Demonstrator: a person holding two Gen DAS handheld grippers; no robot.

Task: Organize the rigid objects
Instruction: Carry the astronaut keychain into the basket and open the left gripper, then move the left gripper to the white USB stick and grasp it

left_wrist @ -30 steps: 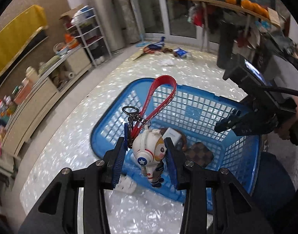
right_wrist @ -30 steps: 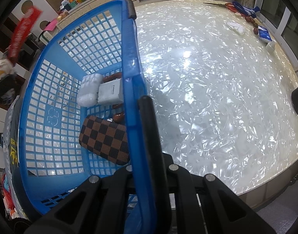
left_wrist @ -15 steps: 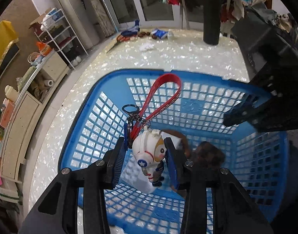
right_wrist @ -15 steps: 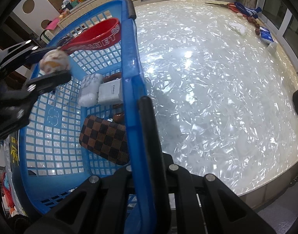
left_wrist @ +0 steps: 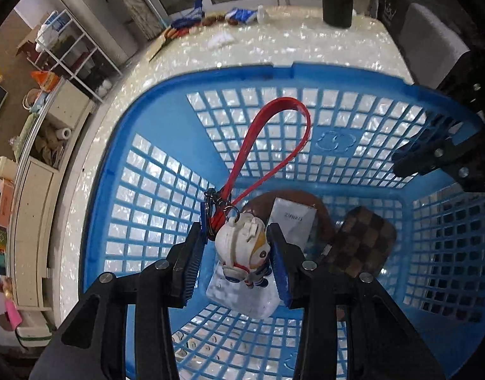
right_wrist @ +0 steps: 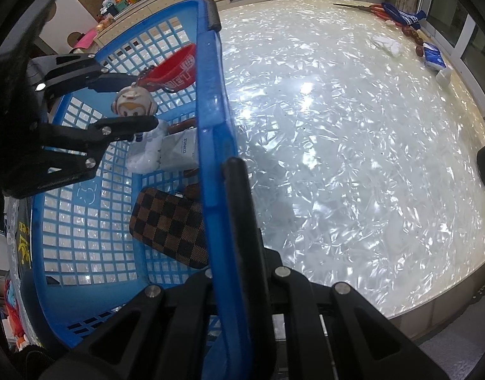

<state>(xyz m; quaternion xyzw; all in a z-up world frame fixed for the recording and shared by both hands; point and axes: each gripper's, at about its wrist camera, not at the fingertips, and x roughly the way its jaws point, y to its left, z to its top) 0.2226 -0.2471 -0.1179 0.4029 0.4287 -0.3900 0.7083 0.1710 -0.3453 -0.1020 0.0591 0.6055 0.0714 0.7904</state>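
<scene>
On the shiny white table [right_wrist: 353, 145] stands a blue basket [left_wrist: 166, 107]. Your left gripper [left_wrist: 241, 253] grasps an astronaut keychain [left_wrist: 244, 250] above the basket's inside. Your right gripper [right_wrist: 234, 196] is clenched on the basket's near wall.

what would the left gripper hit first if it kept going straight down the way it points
Probably the white pouch on the blue basket floor: it lies right under the astronaut keychain that the left gripper holds. Depth is unclear, so the keychain's feet would likely touch it first.
</scene>
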